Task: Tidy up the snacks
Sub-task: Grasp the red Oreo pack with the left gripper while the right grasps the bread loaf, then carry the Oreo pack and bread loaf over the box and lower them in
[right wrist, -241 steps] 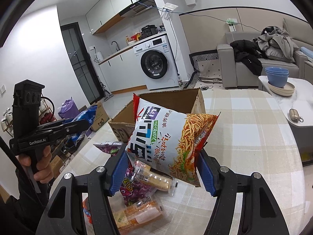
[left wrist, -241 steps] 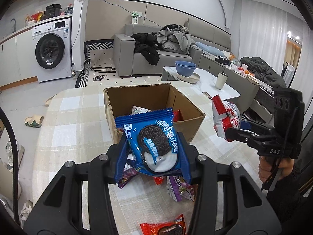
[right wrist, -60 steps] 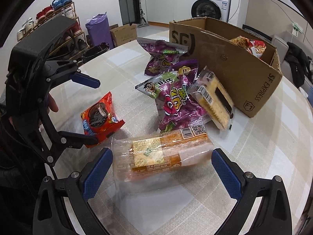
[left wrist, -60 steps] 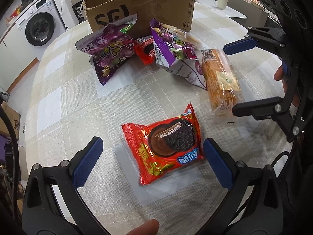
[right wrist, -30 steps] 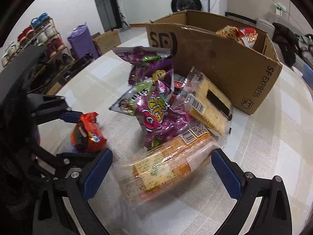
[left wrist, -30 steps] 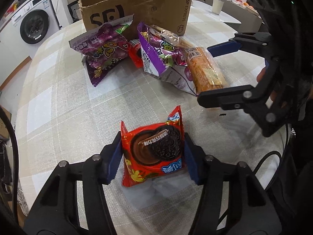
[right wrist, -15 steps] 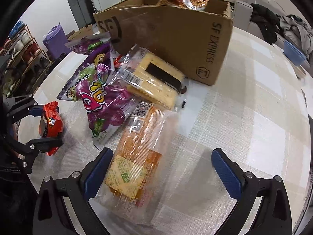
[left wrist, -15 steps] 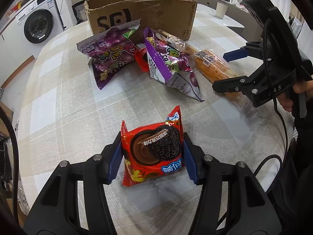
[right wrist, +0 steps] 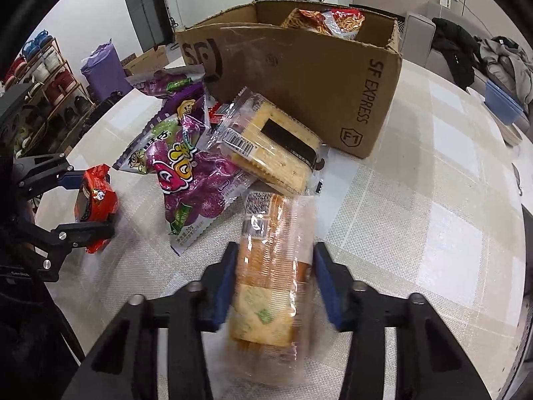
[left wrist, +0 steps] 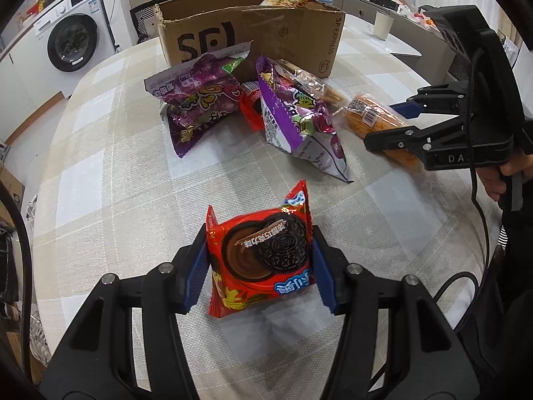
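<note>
My left gripper (left wrist: 260, 266) is shut on a red Oreo packet (left wrist: 260, 260), held low over the checked tablecloth; the packet also shows in the right wrist view (right wrist: 95, 200). My right gripper (right wrist: 274, 283) is shut on a clear-wrapped orange cracker pack (right wrist: 273, 273), which also shows in the left wrist view (left wrist: 373, 120). An open cardboard SF box (left wrist: 250, 36) stands at the far side of the table with a noodle snack bag (right wrist: 326, 20) inside. Two purple snack bags (left wrist: 200, 100) (left wrist: 296, 116) and a wrapped sandwich-cracker pack (right wrist: 276, 153) lie in front of the box.
A small red packet (left wrist: 250, 106) lies between the purple bags. The round table (left wrist: 100, 173) drops off at left and right. A washing machine (left wrist: 76, 43), a grey sofa (right wrist: 449, 43) and a shoe rack (right wrist: 43, 76) stand beyond it.
My right gripper has closed on the orange cracker pack, which was between open jaws half a second ago. My left gripper still holds the red Oreo packet, taken hold of about a second ago.
</note>
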`<state>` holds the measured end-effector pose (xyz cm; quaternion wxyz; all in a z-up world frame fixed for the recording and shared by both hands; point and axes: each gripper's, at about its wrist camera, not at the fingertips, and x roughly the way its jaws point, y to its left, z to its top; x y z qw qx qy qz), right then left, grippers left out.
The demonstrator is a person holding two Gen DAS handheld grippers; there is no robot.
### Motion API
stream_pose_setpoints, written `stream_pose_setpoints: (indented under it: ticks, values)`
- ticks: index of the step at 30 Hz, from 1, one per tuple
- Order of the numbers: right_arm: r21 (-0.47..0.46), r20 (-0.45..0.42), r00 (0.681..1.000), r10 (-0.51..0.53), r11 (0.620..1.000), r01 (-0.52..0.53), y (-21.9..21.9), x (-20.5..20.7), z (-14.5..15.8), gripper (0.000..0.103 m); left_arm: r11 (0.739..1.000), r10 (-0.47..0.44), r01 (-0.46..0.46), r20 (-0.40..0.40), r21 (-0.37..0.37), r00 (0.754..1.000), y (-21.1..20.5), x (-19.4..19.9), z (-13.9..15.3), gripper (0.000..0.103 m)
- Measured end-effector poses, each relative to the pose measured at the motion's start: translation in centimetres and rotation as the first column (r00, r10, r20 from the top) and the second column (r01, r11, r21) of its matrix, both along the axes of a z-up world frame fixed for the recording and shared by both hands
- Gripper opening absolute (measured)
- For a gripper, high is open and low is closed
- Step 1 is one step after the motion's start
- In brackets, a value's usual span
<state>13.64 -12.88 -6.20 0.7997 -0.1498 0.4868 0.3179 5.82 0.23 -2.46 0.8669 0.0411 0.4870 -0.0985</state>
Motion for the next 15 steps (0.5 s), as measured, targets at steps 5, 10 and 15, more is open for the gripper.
stream_pose_setpoints:
  ticks: [5, 10, 15]
  values:
    - [0.005, 0.028, 1.0, 0.013, 1.0, -0.013, 0.1, -0.4, 0.4, 0.039, 1.0, -0.002, 0.002, 0.016, -0.002, 1.0, -0.1, -0.3, 0.3, 0.053]
    - [0.037, 0.059, 0.998, 0.021, 0.999, -0.023, -0.1, -0.9, 1.7, 0.038, 1.0, 0.01, -0.009, 0.031, -0.015, 0.999, 0.1, -0.5, 0.8, 0.053]
    - [0.087, 0.096, 0.995, 0.004, 0.996, -0.013, -0.5, -1.0, 3.6, 0.038, 0.999, 0.024, -0.022, 0.069, -0.037, 0.997, 0.5, -1.1, 1.9, 0.053]
